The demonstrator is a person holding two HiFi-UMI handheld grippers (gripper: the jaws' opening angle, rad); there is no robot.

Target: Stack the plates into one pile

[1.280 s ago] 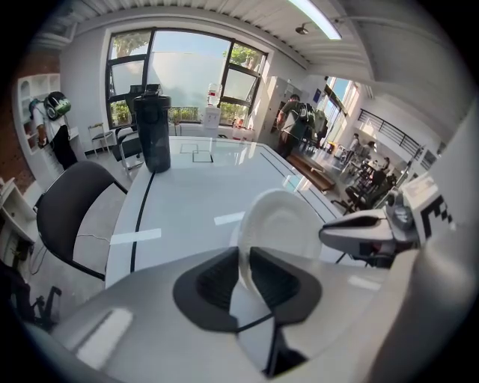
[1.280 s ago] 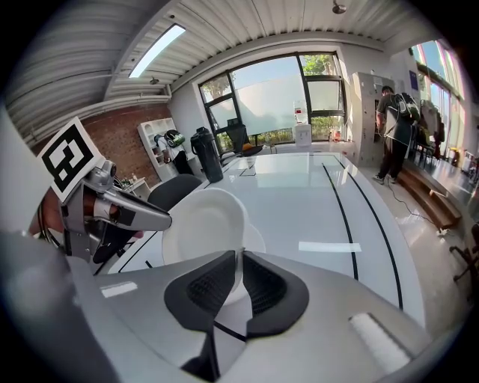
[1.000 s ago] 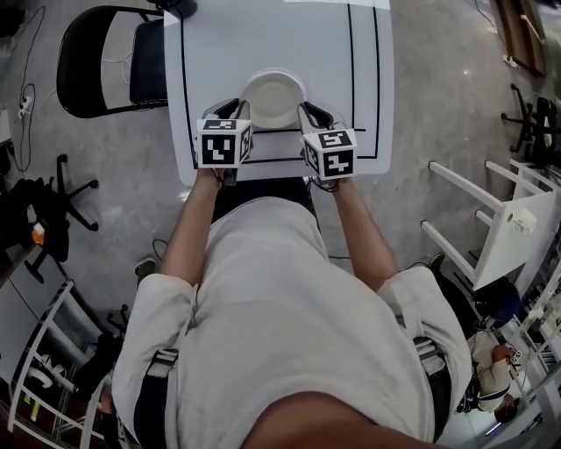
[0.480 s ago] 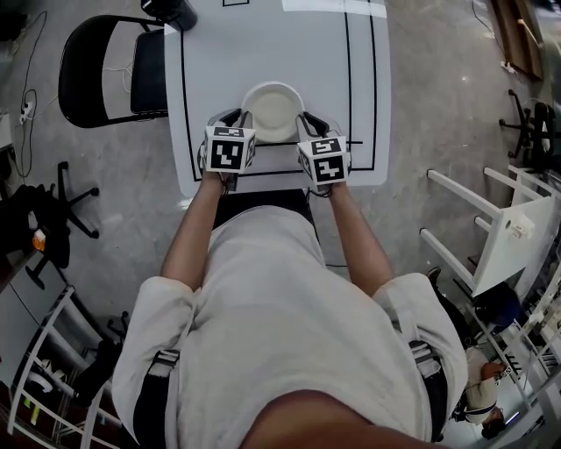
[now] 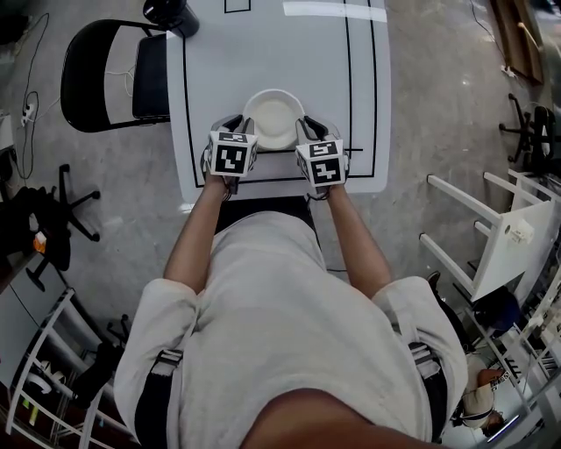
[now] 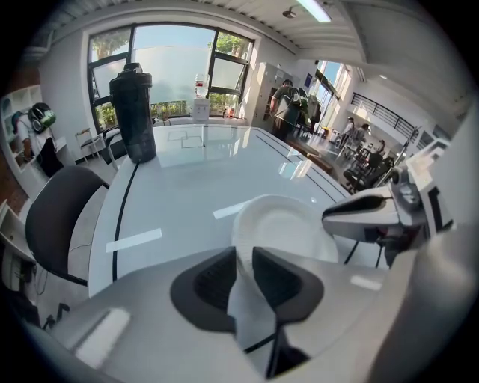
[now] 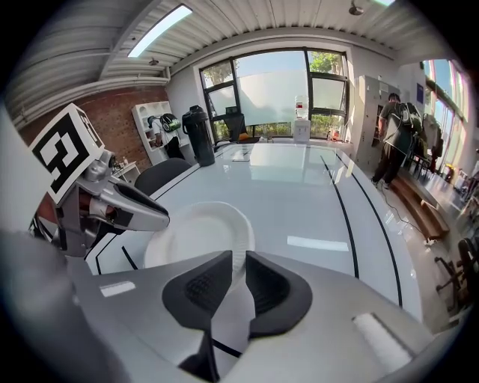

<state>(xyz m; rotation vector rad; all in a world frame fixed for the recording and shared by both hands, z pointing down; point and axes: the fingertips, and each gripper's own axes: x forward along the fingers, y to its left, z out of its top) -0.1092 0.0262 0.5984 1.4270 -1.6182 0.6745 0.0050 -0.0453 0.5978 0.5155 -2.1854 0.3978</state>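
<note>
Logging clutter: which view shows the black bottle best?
Left gripper view: the black bottle stands large and whole. Right gripper view shows it small, far off; head view only its top at the frame edge.

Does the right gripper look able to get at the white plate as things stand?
Probably yes. The rim of the plate already stands between the jaws of the right gripper; they have just been opening and seem not to press it. The left gripper is at the opposite rim, out of the way.
</note>
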